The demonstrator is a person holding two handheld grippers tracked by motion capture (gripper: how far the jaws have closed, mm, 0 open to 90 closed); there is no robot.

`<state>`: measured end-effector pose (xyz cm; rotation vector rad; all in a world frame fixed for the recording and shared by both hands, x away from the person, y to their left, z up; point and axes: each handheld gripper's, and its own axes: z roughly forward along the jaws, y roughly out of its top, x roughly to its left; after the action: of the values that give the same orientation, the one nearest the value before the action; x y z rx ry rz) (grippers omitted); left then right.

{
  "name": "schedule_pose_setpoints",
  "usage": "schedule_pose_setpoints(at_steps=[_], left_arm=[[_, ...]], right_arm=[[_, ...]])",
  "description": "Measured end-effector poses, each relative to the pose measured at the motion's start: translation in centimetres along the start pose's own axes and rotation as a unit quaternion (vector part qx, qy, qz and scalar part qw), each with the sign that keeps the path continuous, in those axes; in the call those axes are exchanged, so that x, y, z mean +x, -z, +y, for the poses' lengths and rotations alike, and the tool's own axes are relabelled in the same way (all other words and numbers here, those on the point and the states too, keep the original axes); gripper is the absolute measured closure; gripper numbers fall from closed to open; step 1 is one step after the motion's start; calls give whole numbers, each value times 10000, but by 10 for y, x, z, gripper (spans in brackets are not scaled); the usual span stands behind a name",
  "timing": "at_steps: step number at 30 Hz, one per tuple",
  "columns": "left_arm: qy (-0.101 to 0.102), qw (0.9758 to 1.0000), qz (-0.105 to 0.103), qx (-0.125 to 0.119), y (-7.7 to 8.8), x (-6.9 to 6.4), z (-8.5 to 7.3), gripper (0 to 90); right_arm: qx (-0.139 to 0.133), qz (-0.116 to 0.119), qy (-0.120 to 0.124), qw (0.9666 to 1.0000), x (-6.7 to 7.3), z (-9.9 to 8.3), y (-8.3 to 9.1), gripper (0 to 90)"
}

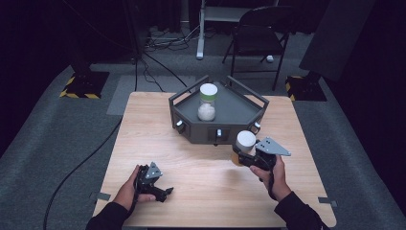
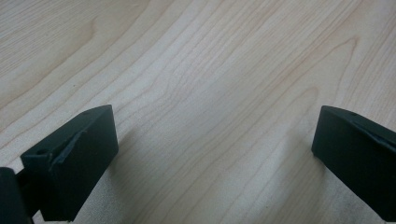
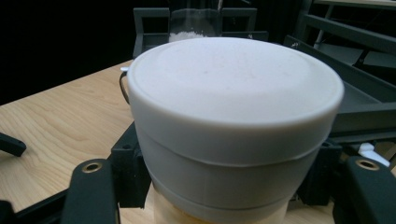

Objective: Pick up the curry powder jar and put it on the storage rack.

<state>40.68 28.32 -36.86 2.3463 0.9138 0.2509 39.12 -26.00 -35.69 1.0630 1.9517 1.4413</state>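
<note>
A jar with a wide white lid [image 1: 245,140] [image 3: 233,116] hangs just above the wooden table [image 1: 201,163], in front of the dark grey tray [image 1: 239,112]. My right gripper [image 1: 242,154] [image 3: 229,191] is shut on it below the lid, one black jaw on each side. A tan body shows under the lid. In the tray stands a clear jar [image 1: 207,101] with a white lid, a green band and white powder at the bottom. My left gripper [image 1: 165,192] [image 2: 215,149] rests near the table's front left, open, with bare wood between its jaws.
The tray has raised rails and sits at the back middle of the table. A folding chair [image 1: 258,33], cables and stand bases with yellow-black tape [image 1: 81,86] lie on the grey floor beyond the table.
</note>
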Motion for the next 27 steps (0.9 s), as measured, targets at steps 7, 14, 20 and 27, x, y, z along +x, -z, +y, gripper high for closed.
schedule_pose_setpoints(at_steps=[7,14,20,27], left_arm=[[0,10000,0,0,0,0,0,3],[0,10000,0,1,0,0,0,3],[0,10000,0,1,0,0,0,3],[0,10000,1,0,0,0,0,3]], right_arm=[[31,-39,39,10000,-1,12,-1,341],[9,-108,-32,9999,-4,26,-4,342],[-34,-180,-23,9998,-5,39,-8,341],[-86,-289,0,9995,-7,54,-11,341]])
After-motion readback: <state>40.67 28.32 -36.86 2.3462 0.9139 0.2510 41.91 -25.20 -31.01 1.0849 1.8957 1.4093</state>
